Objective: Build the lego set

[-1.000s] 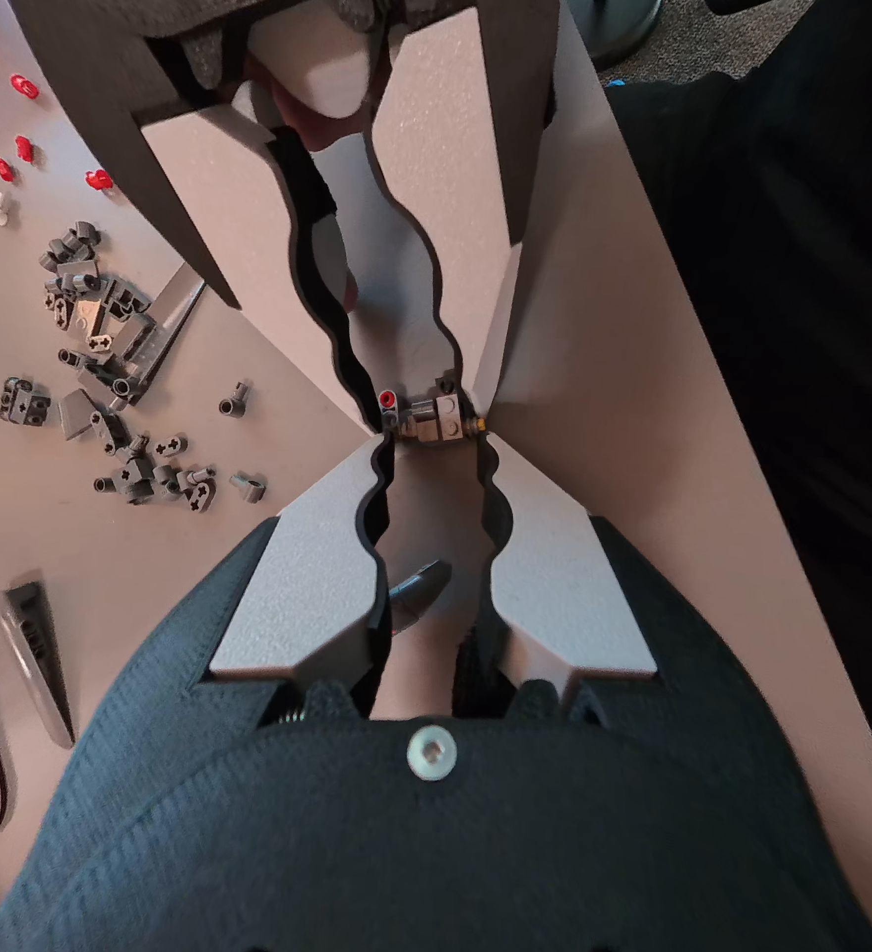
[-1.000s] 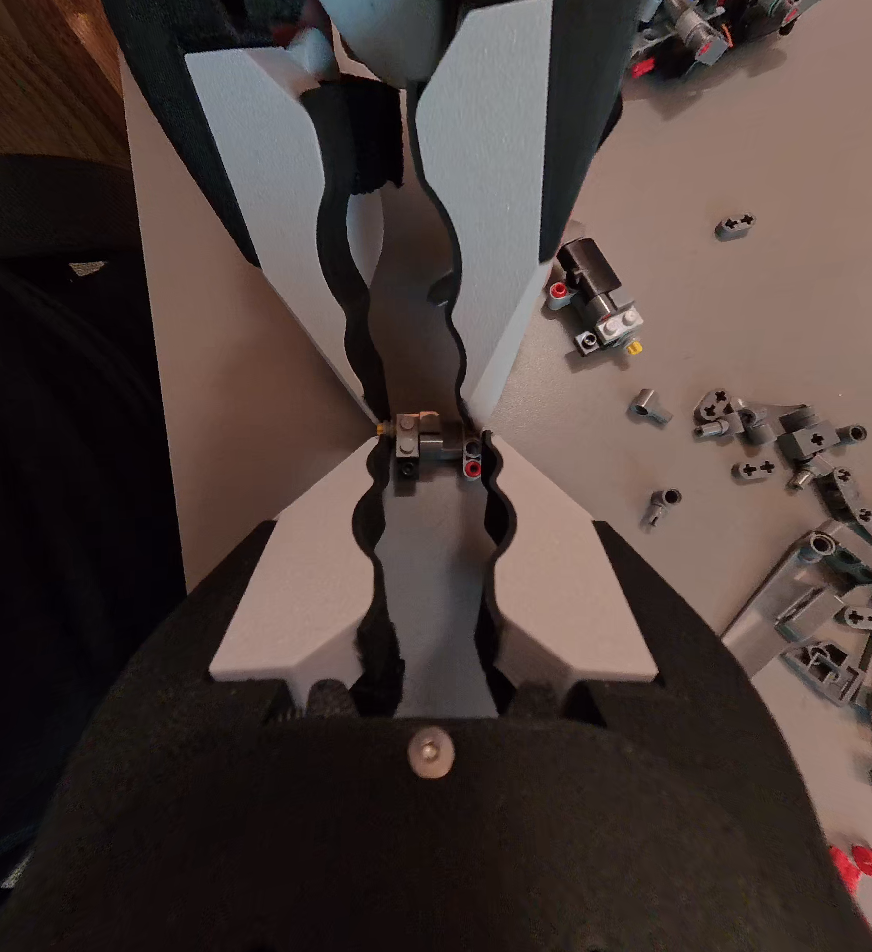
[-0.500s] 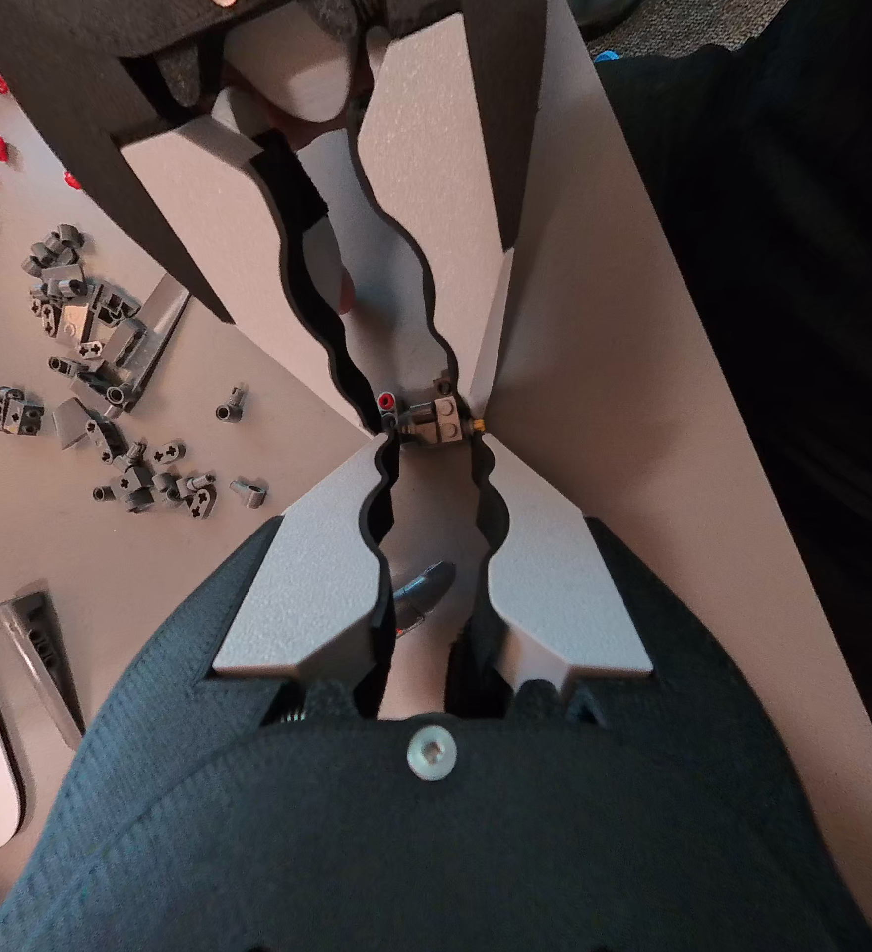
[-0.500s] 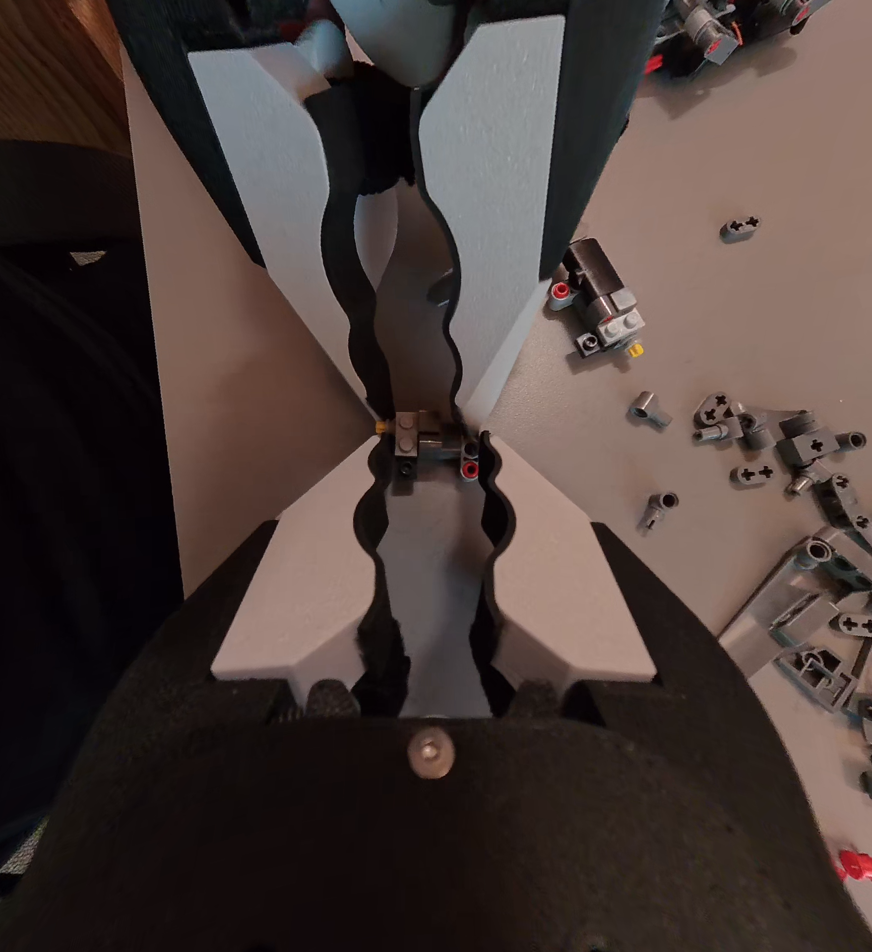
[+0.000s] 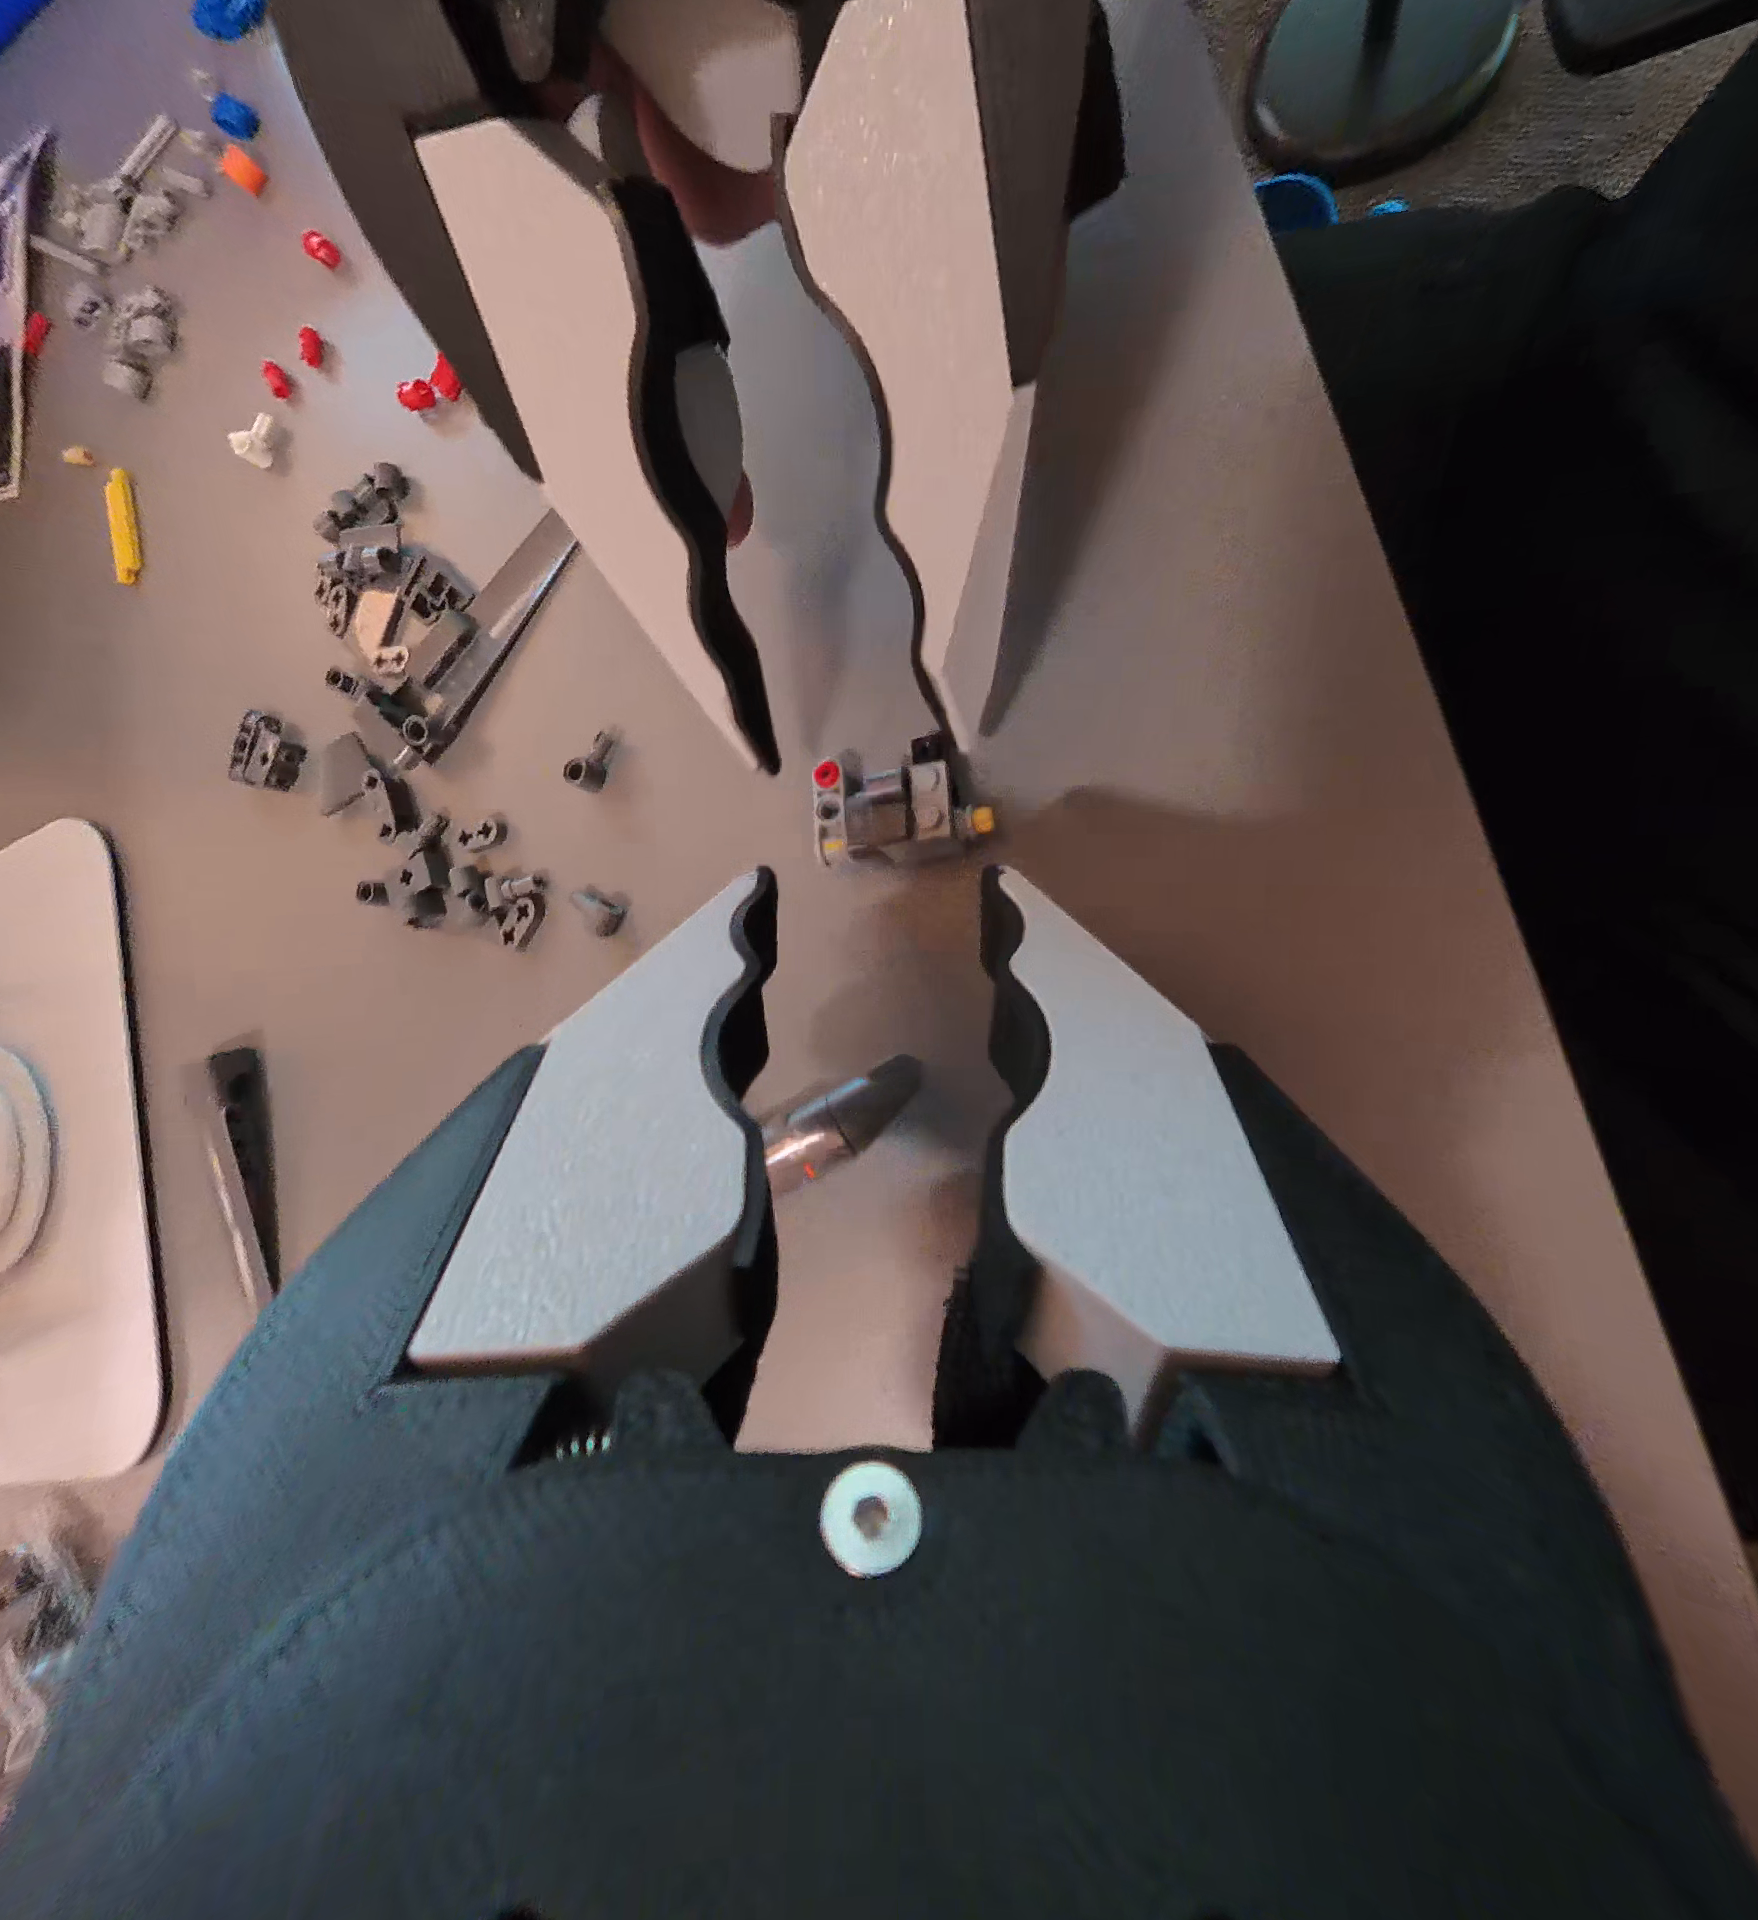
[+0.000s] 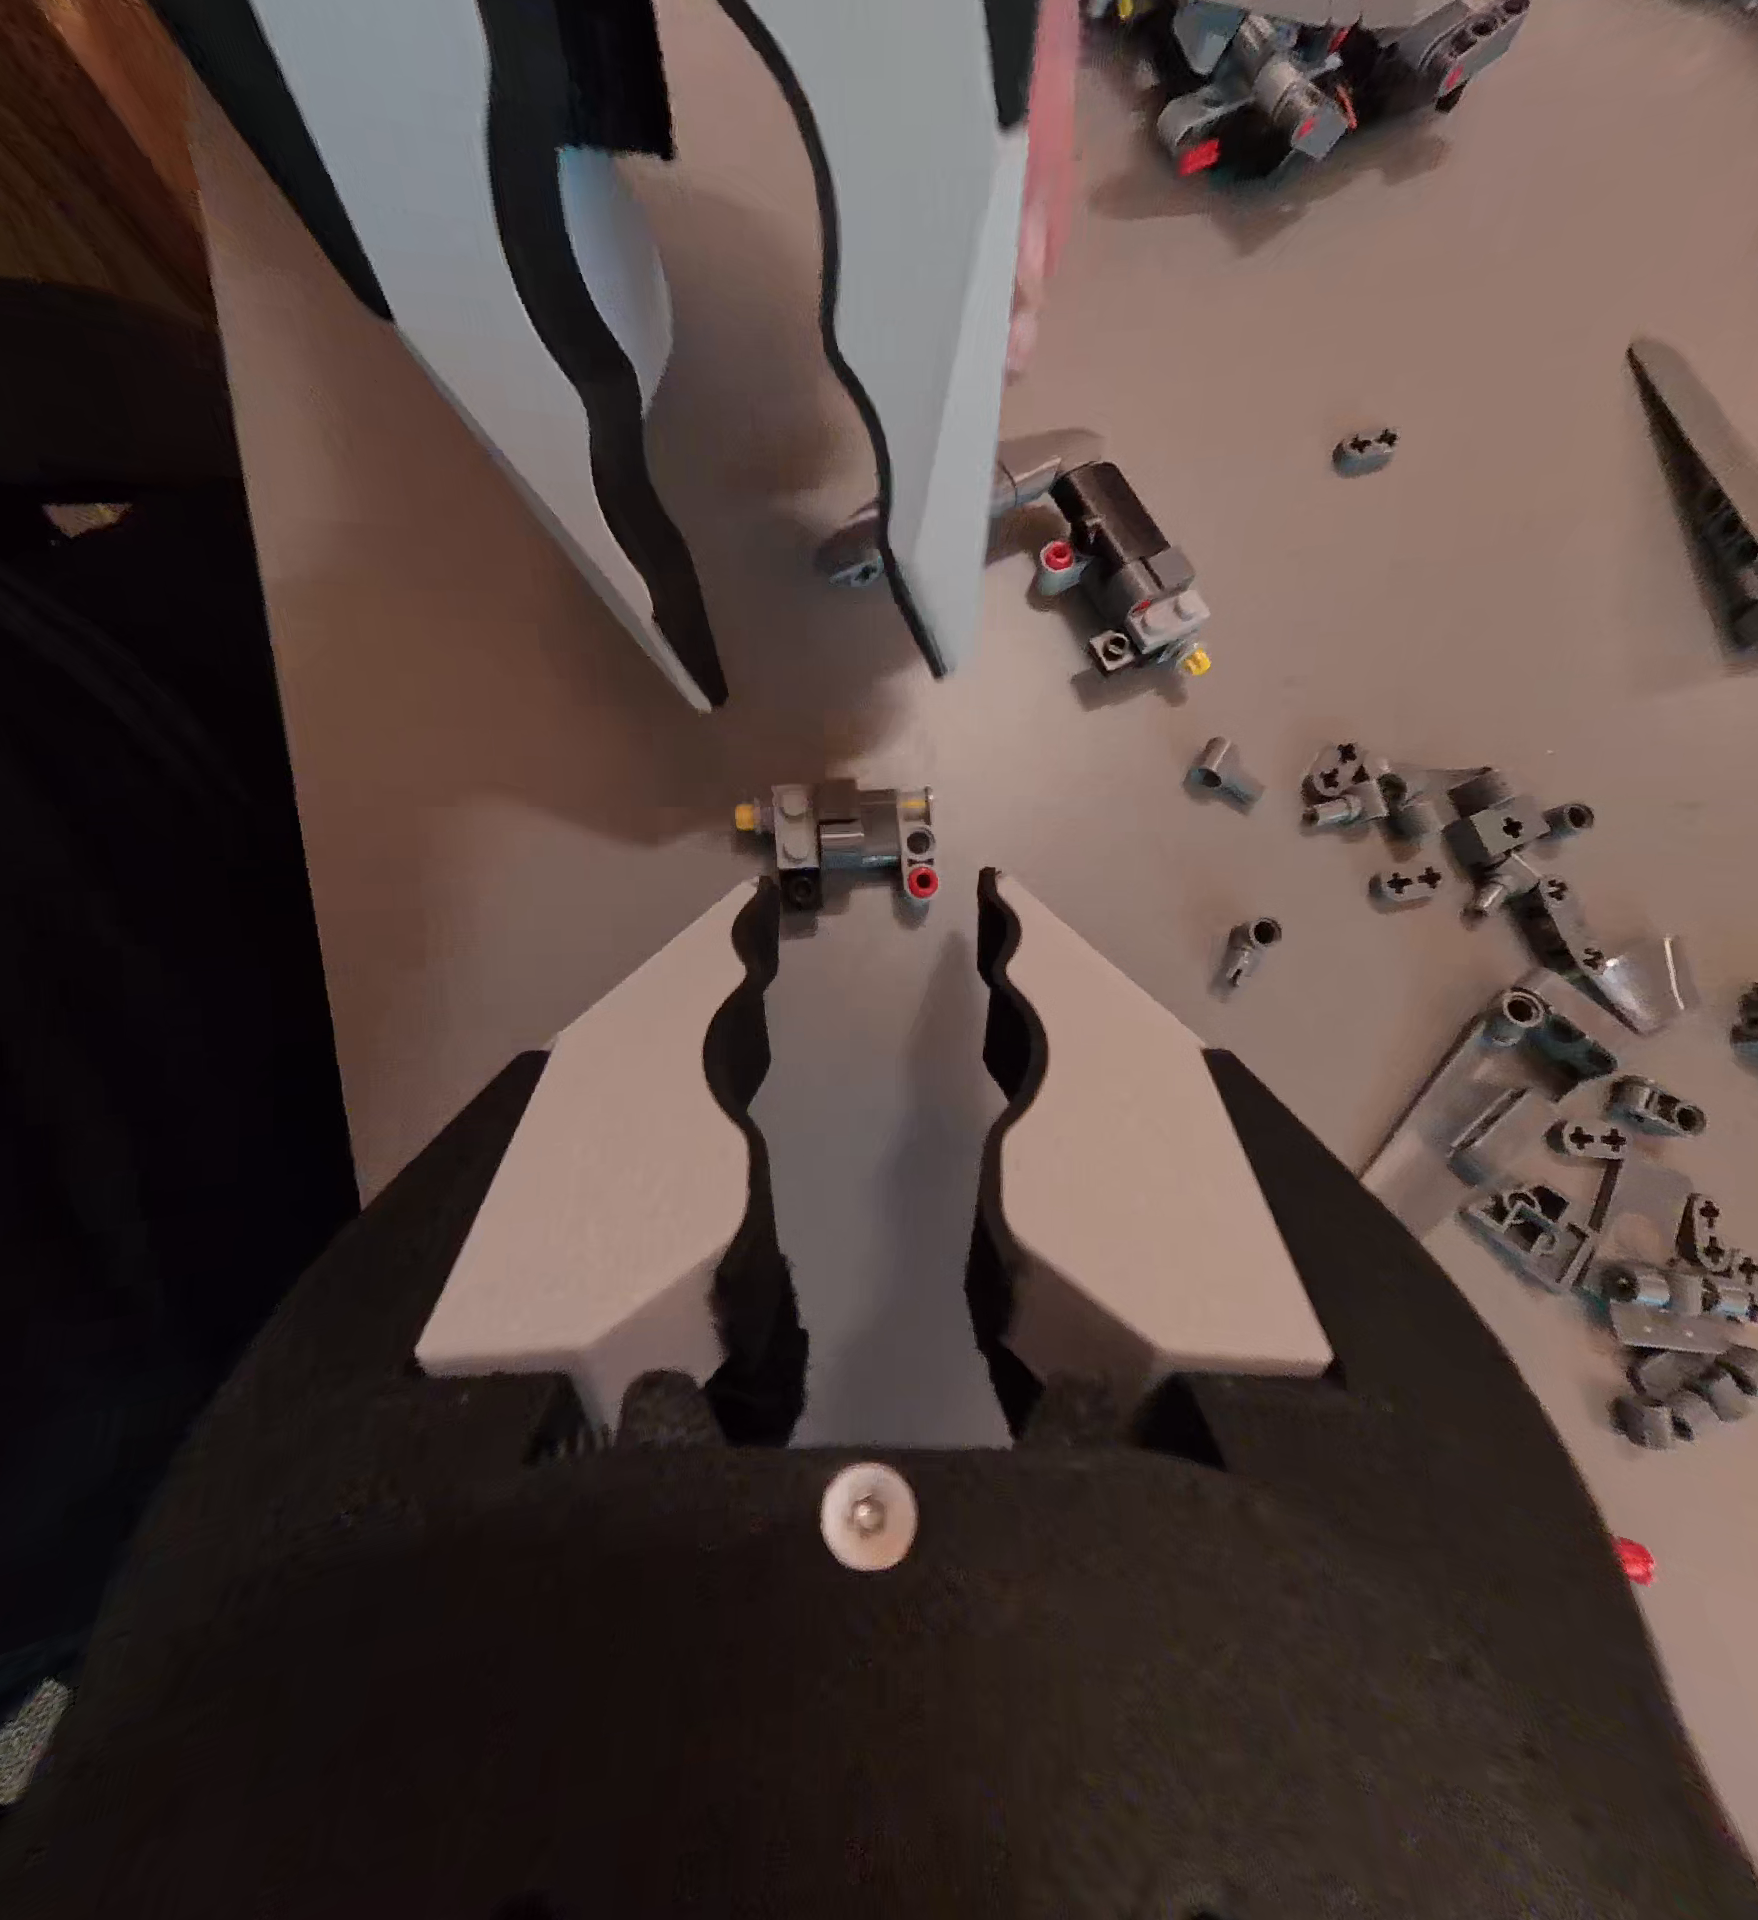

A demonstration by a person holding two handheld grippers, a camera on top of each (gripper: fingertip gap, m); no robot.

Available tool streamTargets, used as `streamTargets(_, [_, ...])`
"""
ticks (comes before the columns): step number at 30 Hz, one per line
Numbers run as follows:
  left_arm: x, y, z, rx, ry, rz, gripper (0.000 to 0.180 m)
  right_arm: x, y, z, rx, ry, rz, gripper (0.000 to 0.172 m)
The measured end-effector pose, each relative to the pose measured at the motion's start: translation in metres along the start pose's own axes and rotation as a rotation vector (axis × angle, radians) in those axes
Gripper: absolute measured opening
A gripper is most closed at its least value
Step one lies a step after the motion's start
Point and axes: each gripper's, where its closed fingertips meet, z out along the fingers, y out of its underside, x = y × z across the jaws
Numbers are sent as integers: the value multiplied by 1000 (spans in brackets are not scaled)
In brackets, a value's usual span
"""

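A small grey brick assembly (image 5: 896, 805) with a red pin and a yellow pin lies on the table, between the two grippers and near the table's edge. My left gripper (image 5: 877, 878) is open and empty, its fingertips a short way back from the assembly. My right gripper (image 6: 877, 883) is open too. Its left fingertip (image 6: 750, 914) is right beside the assembly's (image 6: 844, 842) black corner, and the other pad stands clear. In each view the other gripper shows opposite, the right gripper (image 5: 859, 748) close to the assembly and the left gripper (image 6: 823, 681) farther back.
Loose grey pieces (image 6: 1477, 831) lie scattered, with a second similar assembly (image 6: 1124, 561) and a dark wedge (image 6: 1727, 520). Red pieces (image 5: 314, 353), a yellow rod (image 5: 122, 525) and a white board (image 5: 23, 1143) lie at the left. A grey cone piece (image 5: 844, 1117) lies under my left fingers. A person in dark clothing (image 5: 1581, 727) is past the table's edge. Left and right tips are no more than a few centimetres apart. The grey cone piece (image 5: 844, 1117) is about 5 centimetres from my left fingertips.
Both grippers were shut on the assembly from opposite sides. Both have opened and drawn back, the left farther, and the assembly now lies on the table.
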Motion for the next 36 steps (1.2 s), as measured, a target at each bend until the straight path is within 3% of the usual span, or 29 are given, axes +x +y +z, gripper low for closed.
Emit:
streamTargets(9, [23,-2,7,-4,-73,-91,34,-2,4,6,-28,-19,16,33])
streamTargets(22, [14,4,13,-33,-127,-121,35,-10,4,-4,-28,26,65,31])
streamTargets(25, [8,5,2,-22,-169,-122,36,-5,-3,-7,-5,43,-54,34])
streamTargets(30, [1,17,-15,-40,-225,-144,36,-1,-6,1,-6,-75,-264,31])
streamTargets(34, [-4,27,-28,-53,-274,-189,34,-2,-10,13,-2,-184,-310,29])
streamTargets(36, [-5,36,-32,-76,-299,-197,34,-4,-9,19,-5,-218,-317,19])
